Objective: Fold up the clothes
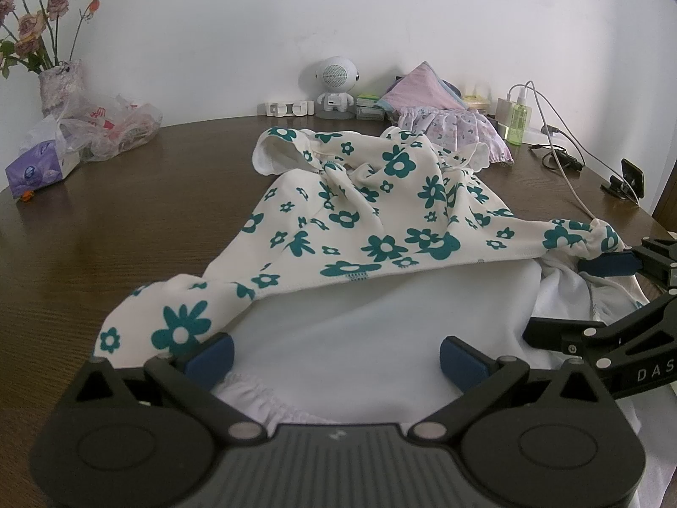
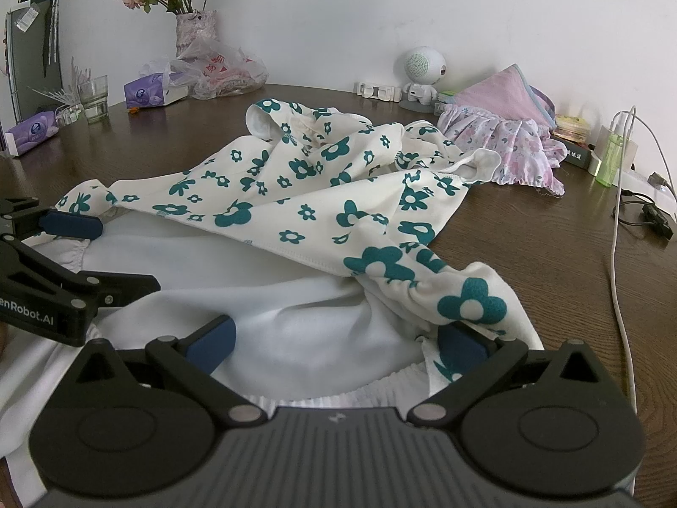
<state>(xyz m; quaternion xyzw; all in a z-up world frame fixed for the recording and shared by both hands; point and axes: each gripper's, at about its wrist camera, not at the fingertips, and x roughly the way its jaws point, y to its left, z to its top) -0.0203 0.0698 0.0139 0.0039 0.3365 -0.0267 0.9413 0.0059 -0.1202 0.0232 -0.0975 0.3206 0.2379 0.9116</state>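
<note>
White floral garment [image 1: 381,211] spread on brown table [image 1: 127,220]; left gripper [image 1: 336,357], right gripper [image 2: 336,345] jaws both released over hem.

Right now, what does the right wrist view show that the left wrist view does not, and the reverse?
Only the right wrist view shows the drinking glass and a second tissue pack at far left. Only the left wrist view shows the small black phone stand at far right. Both show the floral garment on the brown table, the flower vase, the white robot speaker and the pink clothes pile. Both grippers, left and right, have fingers open.
</note>
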